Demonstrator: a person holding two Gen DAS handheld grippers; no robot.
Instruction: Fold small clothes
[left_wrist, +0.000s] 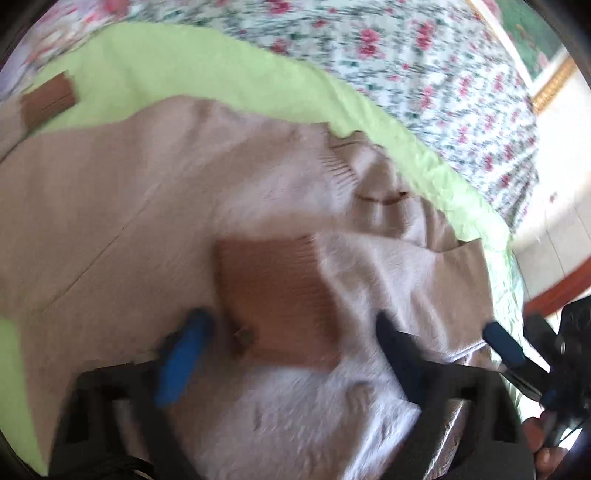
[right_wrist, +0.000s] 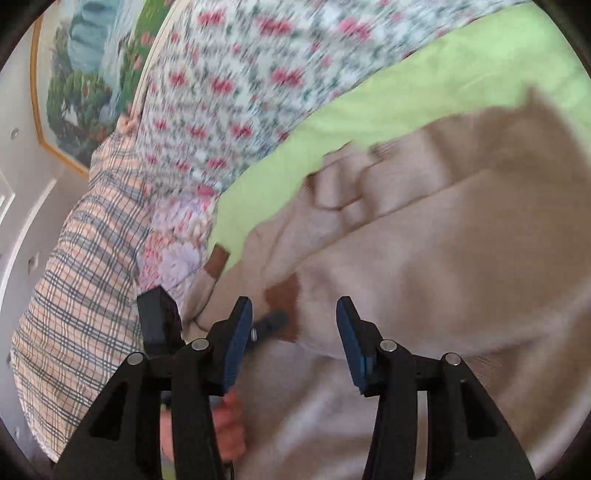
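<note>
A small beige sweater (left_wrist: 155, 206) with brown ribbed cuffs lies on a light green cloth (left_wrist: 207, 62). One brown cuff (left_wrist: 280, 295) is folded onto the body, between the blue pads of my left gripper (left_wrist: 291, 332), which is open and close above it. The other cuff (left_wrist: 48, 98) lies at the far left. My right gripper (right_wrist: 293, 310) is open above the sweater (right_wrist: 443, 258), near the folded cuff (right_wrist: 284, 291). It also shows at the left wrist view's right edge (left_wrist: 517, 347). Both views are motion-blurred.
A floral bedsheet (left_wrist: 424, 66) covers the bed beyond the green cloth. A plaid garment (right_wrist: 81, 280) lies at the left in the right wrist view. A framed picture (right_wrist: 92, 74) hangs on the wall. The bed edge and floor (left_wrist: 554, 251) are at right.
</note>
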